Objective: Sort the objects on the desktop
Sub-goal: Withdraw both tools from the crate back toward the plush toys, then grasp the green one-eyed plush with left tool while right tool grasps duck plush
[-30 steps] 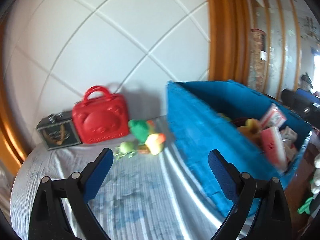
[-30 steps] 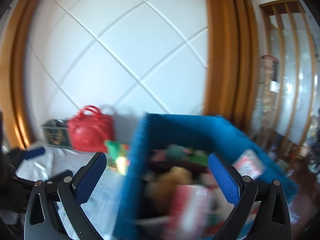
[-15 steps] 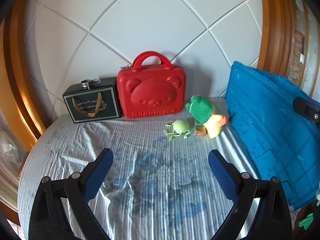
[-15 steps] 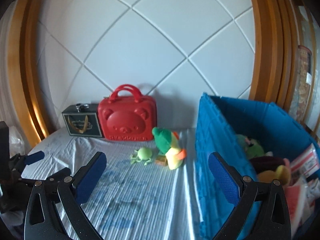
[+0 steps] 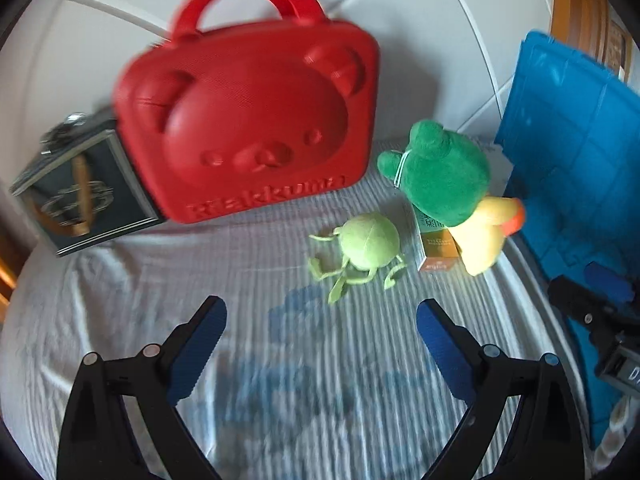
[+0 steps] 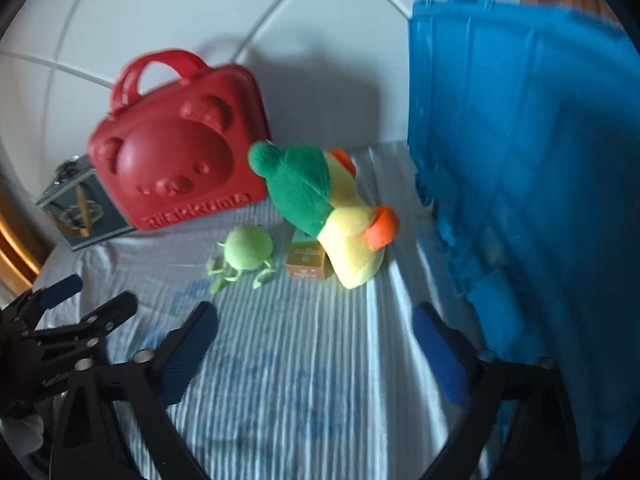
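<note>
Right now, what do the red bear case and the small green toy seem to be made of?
Red bear case: apparently hard moulded plastic with a slight sheen, given the embossed face and lettering and the rigid handle. Small green toy: soft plush fabric, matte and fuzzy, with thin limp legs.

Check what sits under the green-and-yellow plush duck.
A small orange carton pokes out beneath the green-and-yellow plush duck, on the striped cloth. The carton's rear part is covered by the duck.

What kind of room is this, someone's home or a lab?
Probably a home, perhaps a sitting or play corner: a table under a striped cloth carries plush toys, a red bear-faced case and a blue storage crate, against a white panelled wall trimmed in wood.
</note>
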A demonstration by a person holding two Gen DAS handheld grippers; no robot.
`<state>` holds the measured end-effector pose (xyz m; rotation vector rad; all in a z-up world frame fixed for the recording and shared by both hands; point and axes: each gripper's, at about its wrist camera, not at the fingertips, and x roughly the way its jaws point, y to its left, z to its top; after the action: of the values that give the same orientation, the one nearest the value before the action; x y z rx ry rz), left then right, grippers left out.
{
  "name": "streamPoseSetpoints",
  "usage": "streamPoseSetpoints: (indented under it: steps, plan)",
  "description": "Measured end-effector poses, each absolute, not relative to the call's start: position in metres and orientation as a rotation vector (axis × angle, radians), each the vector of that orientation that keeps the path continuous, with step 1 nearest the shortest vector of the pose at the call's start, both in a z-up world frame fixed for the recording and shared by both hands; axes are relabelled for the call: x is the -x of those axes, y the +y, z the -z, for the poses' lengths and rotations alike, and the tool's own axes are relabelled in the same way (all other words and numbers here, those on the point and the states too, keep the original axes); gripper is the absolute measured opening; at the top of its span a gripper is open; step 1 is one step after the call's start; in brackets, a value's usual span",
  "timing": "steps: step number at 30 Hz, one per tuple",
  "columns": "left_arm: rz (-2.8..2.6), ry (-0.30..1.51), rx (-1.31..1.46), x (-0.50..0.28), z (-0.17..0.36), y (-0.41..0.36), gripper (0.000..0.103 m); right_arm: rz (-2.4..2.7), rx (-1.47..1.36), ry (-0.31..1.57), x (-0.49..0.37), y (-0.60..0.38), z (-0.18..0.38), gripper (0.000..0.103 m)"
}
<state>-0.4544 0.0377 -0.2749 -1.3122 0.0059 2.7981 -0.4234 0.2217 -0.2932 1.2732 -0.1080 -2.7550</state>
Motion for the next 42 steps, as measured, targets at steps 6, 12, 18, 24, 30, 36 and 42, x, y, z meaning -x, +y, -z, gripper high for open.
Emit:
streamPoseSetpoints:
  steps: [6, 12, 18, 24, 30, 36, 42]
  plan:
    - [-2.708, -0.004, 1.355, 0.534, 0.331, 0.066, 0.097, 2.798, -1.358, -0.058, 0.48, 0.226, 0.339, 0.081]
    - [-2.644, -0.044, 1.431, 0.573, 0.372, 0.074, 0.092, 2.829, -1.384, -0.015, 0.514, 0.236, 0.371, 0.088]
    - [-2.629, -0.072, 1.357, 0.571, 0.374, 0.077, 0.063, 2.843, -1.289, 0.153, 0.531, 0.224, 0.379, 0.103]
    - [-2.676, 0.07, 1.403, 0.581, 0.382, 0.078, 0.064, 2.843, -1.26, 0.162, 0.554, 0.224, 0.385, 0.103]
    - [-2.657, 0.026, 1.393, 0.579, 0.383, 0.08, 0.055, 2.812, -1.28, 0.106, 0.564, 0.229, 0.394, 0.08]
    - [-2.711, 0.014, 1.327, 0.553, 0.359, 0.081, 0.055, 2.811, -1.227, 0.09, 0.54, 0.223, 0.384, 0.064]
    - [-2.792, 0.001, 1.25, 0.513, 0.322, 0.077, 0.055, 2.81, -1.09, 0.074, 0.499, 0.214, 0.356, 0.059]
